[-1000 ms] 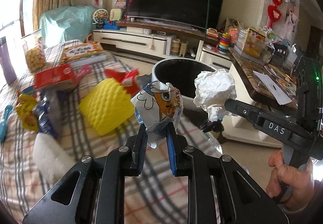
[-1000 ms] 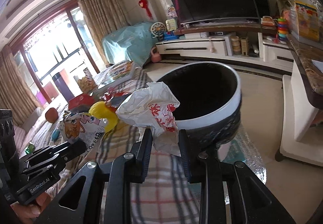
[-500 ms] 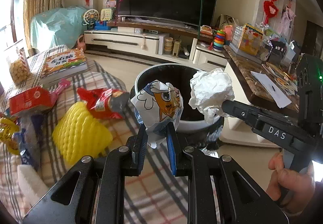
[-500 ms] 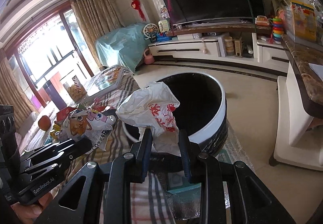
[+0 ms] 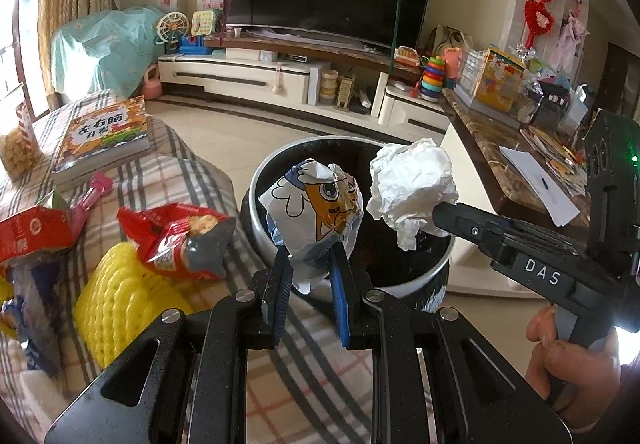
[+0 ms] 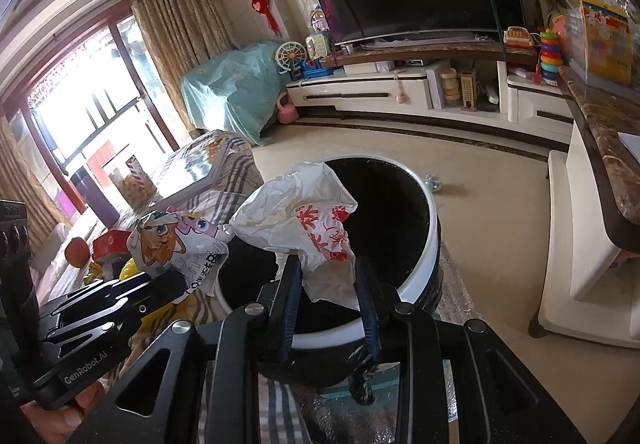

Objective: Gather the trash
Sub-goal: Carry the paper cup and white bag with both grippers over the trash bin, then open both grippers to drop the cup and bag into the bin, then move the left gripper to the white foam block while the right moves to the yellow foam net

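Note:
My left gripper (image 5: 308,264) is shut on a crumpled cartoon wrapper (image 5: 316,208) with an orange cat print, held over the near rim of a round black trash bin with a white rim (image 5: 256,204). My right gripper (image 6: 326,272) is shut on a crumpled white bag with red print (image 6: 304,212), held above the same bin (image 6: 428,240). In the left wrist view the right gripper (image 5: 434,214) reaches in from the right, holding the white bag (image 5: 412,184). In the right wrist view the left gripper (image 6: 180,280) holds the cartoon wrapper (image 6: 172,240) at lower left.
On the plaid-covered table (image 5: 192,180) lie a red snack bag (image 5: 180,240), a yellow foam net (image 5: 120,308), a red box (image 5: 32,232) and a children's book (image 5: 104,136). A marble counter (image 5: 516,164) stands right of the bin. A TV stand (image 5: 280,76) is behind.
Both grippers moved forward with their trash, from above the table to over the bin's opening. Both stay shut on what they hold.

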